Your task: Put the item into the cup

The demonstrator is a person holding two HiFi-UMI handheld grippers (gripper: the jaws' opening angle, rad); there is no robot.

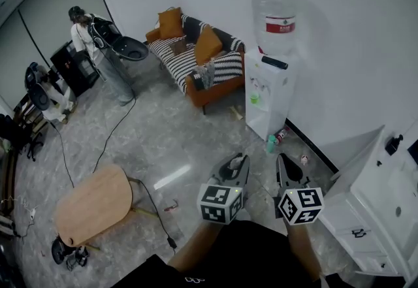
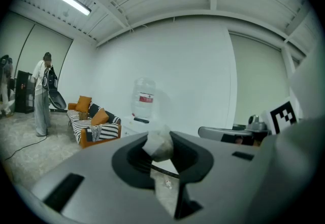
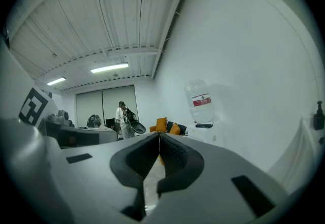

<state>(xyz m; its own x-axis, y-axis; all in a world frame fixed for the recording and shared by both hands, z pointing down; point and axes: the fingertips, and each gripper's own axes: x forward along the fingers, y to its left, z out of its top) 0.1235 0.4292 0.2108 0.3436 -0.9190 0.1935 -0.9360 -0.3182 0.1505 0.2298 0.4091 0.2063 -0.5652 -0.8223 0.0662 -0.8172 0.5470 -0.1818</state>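
Grips a small crumpled grey-white wad (image 2: pixel 159 147) between the fingers (image 2: pixel 129 157) of the left gripper (image 1: pixel 239 164), up in the air above the grey marbled floor (image 1: pixel 163 143) and well apart from any cup. Carries the right gripper (image 1: pixel 285 164) just beside the left, its fingers (image 3: pixel 177 154) clenched flat together on nothing. Faces, ahead across the floor, a white water dispenser topped by a clear bottle (image 1: pixel 282 94), set against the white wall. Finds a small green cup (image 1: pixel 255 98) on the dispenser's front ledge and a teal cup (image 1: pixel 270 144) on the floor at its foot, next to a reddish scrap (image 1: pixel 282 134). Shows an orange sofa with black-and-white striped cushions (image 1: pixel 173 55) left of the dispenser, an oval wooden tabletop (image 1: pixel 91 205) low at the left, a white cabinet (image 1: pixel 385 208) near the right edge, and a person in white (image 1: pixel 85 35) by a black chair (image 1: pixel 127 50) far back.
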